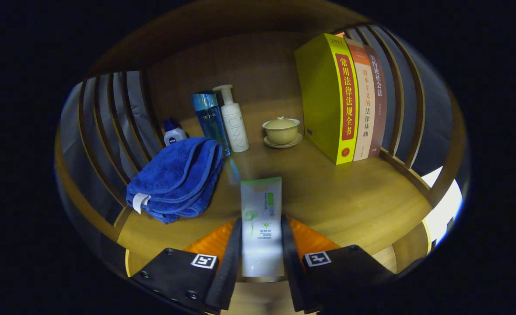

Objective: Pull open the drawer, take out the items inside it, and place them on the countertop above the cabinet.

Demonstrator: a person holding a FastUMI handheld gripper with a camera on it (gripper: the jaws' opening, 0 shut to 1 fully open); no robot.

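The claw holds a white tube with green print, both fingers pressing its sides, over the near edge of the wooden table. Left lies a folded blue towel; farther back stand bottles, a lidded cup, and on the right upright books.

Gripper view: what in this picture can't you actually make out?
- White tube in the gripper: the fingers flank it closely; its near end is cut off, and whether it hangs above the countertop is unclear.
- Small bottle: its base is hidden by the blue towel.
- Brown book: its cover is hidden by the orange book beside the yellow book.
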